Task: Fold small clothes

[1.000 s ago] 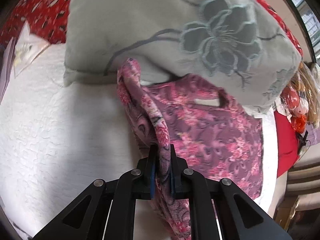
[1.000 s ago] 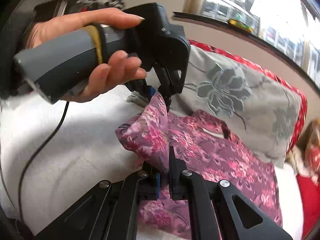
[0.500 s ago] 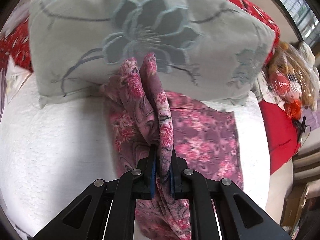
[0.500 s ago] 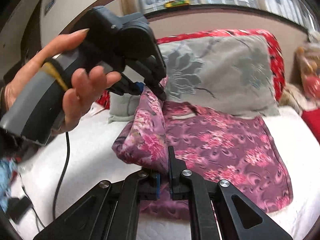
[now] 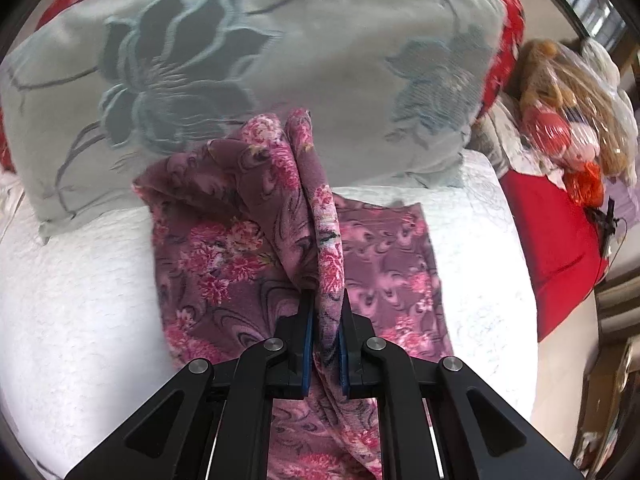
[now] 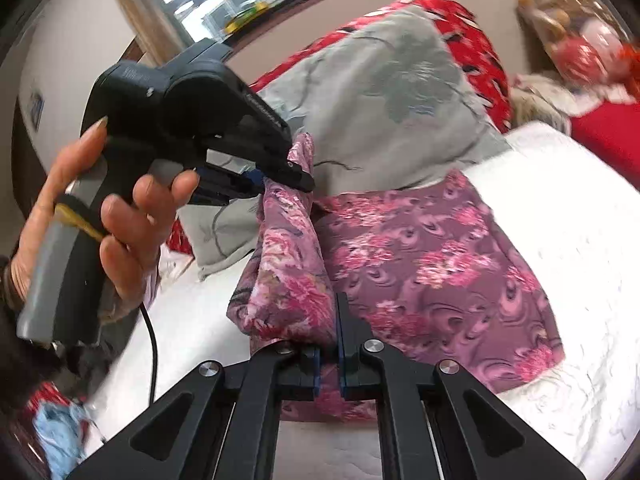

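A pink and purple floral garment [image 5: 224, 264] lies on a white quilted bed cover [image 5: 72, 300], its far end against a grey flowered pillow [image 5: 240, 60]. My left gripper [image 5: 324, 304] is shut on a raised fold of the garment's edge. The right wrist view shows the garment [image 6: 420, 256] spread flat to the right, with its left side lifted into a ridge. My right gripper [image 6: 328, 320] is shut on the near end of that ridge. A hand [image 6: 132, 232] holds the left gripper [image 6: 280, 178], which pinches the ridge's far end by the pillow [image 6: 400, 92].
A red patterned cushion [image 6: 476, 48] stands behind the grey pillow. A clear bag of stuffed toys [image 5: 568, 120] and a red cushion [image 5: 552, 232] sit past the bed's right edge. A black cable [image 6: 152, 344] hangs from the left gripper, and blue cloth [image 6: 60, 432] lies at lower left.
Both grippers have carried the lifted edge of the garment sideways across the bed, toward the flat part. The right gripper has rolled, so the bed now looks tilted.
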Motion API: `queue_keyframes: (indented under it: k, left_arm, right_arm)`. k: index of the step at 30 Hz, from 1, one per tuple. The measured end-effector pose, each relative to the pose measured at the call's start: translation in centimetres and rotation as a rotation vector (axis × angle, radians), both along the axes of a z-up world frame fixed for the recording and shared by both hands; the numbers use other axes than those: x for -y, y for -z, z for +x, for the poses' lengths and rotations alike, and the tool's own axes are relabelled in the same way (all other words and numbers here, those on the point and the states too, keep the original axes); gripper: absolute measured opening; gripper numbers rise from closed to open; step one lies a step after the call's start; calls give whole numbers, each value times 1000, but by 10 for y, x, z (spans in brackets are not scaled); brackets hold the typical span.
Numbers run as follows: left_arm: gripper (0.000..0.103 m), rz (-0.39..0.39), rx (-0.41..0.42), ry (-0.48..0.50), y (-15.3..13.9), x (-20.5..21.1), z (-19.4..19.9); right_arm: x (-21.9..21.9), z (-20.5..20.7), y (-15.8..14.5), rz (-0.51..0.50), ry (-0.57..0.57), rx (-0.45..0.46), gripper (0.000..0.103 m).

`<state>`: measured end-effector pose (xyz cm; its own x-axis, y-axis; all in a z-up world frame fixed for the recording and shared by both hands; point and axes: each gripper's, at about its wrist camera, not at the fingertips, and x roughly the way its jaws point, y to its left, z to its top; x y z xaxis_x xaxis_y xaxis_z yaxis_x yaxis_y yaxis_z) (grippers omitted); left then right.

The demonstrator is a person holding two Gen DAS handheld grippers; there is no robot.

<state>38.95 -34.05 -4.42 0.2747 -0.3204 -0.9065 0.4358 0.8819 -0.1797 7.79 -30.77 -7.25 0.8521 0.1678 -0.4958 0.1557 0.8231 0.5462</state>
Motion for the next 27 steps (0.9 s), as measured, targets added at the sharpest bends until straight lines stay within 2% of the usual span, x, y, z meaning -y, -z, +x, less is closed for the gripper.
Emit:
queue_keyframes:
  k: [8, 12, 16, 20, 24, 25, 27]
  left_arm:
    - [8, 32, -7, 81, 23, 65, -9]
    - [5, 29, -45, 120, 45, 93, -9]
    - [5, 70, -42, 137, 68, 112, -8]
    - [5, 11, -60, 70, 73, 99, 2]
    - [8, -44, -27, -36, 57, 60, 21]
    - [10, -54, -21, -60, 54, 48, 25]
    - [19, -66, -10, -122, 50, 13, 36]
  right_arm:
    - [45, -17, 16, 122, 82, -18, 5]
    - [63, -23, 30, 176, 112, -41, 5]
    - [75, -25, 48, 237, 131, -70, 5]
    - [84, -23, 70, 305, 150, -119, 5]
    - [97, -21, 103, 461, 160, -204, 7]
    - [100, -24, 104, 488, 162, -198, 11]
    - [104, -30, 96, 478, 165, -202, 15]
